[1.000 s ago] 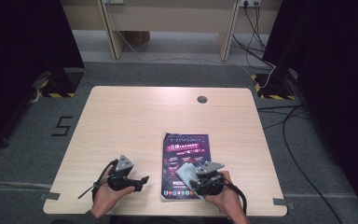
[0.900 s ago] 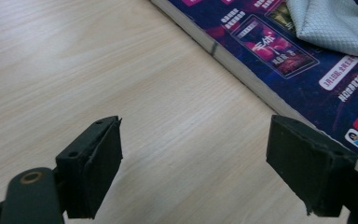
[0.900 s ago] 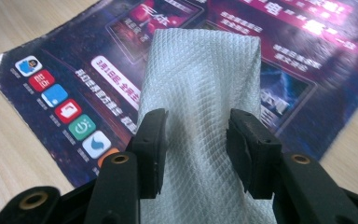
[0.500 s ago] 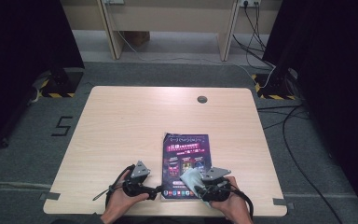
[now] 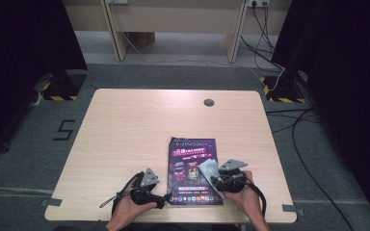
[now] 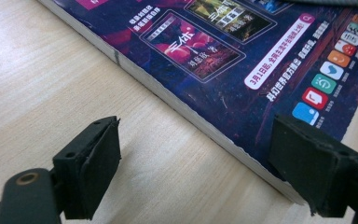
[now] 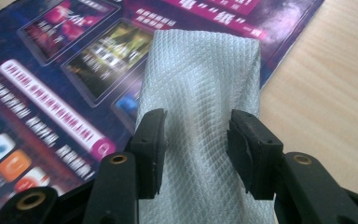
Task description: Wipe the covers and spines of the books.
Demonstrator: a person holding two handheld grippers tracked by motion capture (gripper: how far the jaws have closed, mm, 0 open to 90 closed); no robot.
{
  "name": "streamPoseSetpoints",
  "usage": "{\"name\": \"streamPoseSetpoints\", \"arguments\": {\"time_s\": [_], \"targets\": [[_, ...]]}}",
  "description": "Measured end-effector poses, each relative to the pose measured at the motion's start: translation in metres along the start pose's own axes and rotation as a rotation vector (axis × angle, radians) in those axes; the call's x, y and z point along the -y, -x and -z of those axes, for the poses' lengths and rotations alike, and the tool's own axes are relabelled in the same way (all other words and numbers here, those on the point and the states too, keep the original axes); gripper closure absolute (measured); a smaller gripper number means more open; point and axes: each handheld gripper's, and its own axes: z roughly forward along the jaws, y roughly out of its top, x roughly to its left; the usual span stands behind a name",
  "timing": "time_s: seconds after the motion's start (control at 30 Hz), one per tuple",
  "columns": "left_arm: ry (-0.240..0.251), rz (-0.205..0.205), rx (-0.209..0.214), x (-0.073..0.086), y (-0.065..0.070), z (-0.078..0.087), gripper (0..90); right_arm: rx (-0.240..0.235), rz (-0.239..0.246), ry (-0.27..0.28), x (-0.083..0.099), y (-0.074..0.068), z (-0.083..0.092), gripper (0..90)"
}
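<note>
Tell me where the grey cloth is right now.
The grey cloth is clamped in the right gripper, lying on the magazine cover's right half, near the table's near edge.

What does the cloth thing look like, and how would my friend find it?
Start at the wooden table and find the purple magazine near the person's edge. The cloth lies over the magazine's right side, pinched between the jaws of the right tool. It is pale grey with a tiny diamond weave, folded into a strip, unlike the glossy, colourful cover under it.
</note>
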Motion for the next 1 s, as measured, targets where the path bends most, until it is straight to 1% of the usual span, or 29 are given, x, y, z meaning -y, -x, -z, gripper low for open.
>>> {"name": "streamPoseSetpoints", "arguments": {"time_s": [0.13, 0.2, 0.27, 0.33, 0.43, 0.47, 0.6, 0.67, 0.73, 0.8, 0.87, 0.93, 1.0], "targets": [[0.003, 0.011, 0.005, 0.001, -0.001, -0.001, 16.4, 0.011, -0.016, -0.012, -0.011, 0.007, -0.008, 56.8], [0.001, 0.009, 0.007, 0.001, -0.001, -0.001, 16.2, 0.016, -0.029, -0.015, -0.019, 0.014, -0.015, 56.8], [0.006, 0.017, 0.007, 0.002, -0.001, -0.001, 16.1, 0.018, -0.048, -0.013, -0.026, 0.021, -0.022, 56.8], [0.011, 0.026, 0.008, 0.003, -0.001, -0.001, 16.1, 0.01, -0.084, -0.009, -0.034, 0.031, -0.03, 56.8], [0.006, 0.036, 0.019, 0.003, -0.003, -0.002, 15.5, 0.017, -0.136, 0.004, -0.041, 0.041, -0.038, 56.8], [0.007, 0.039, 0.017, 0.003, -0.003, -0.002, 15.5, 0.022, -0.143, 0.004, -0.044, 0.044, -0.04, 56.7], [0.004, 0.033, 0.013, 0.003, -0.002, -0.002, 15.2, 0.066, -0.185, 0.01, -0.053, 0.057, -0.048, 56.7], [0.007, 0.038, 0.013, 0.003, -0.002, -0.002, 15.2, 0.088, -0.196, 0.012, -0.057, 0.062, -0.052, 56.7], [0.006, 0.034, 0.01, 0.003, -0.002, -0.002, 15.2, 0.13, -0.202, 0.018, -0.062, 0.067, -0.056, 56.8], [0.002, 0.035, 0.012, 0.002, -0.003, -0.002, 14.9, 0.147, -0.219, 0.018, -0.067, 0.07, -0.06, 57.3], [0.004, 0.039, 0.011, 0.003, -0.002, -0.002, 14.8, 0.165, -0.201, -0.005, -0.073, 0.068, -0.062, 58.4], [0.002, 0.033, 0.009, 0.002, -0.002, -0.002, 14.8, 0.187, -0.174, -0.03, -0.08, 0.065, -0.065, 58.7], [-0.001, 0.032, 0.011, 0.002, -0.002, -0.002, 14.8, 0.192, -0.178, -0.029, -0.085, 0.062, -0.07, 59.6]]}}
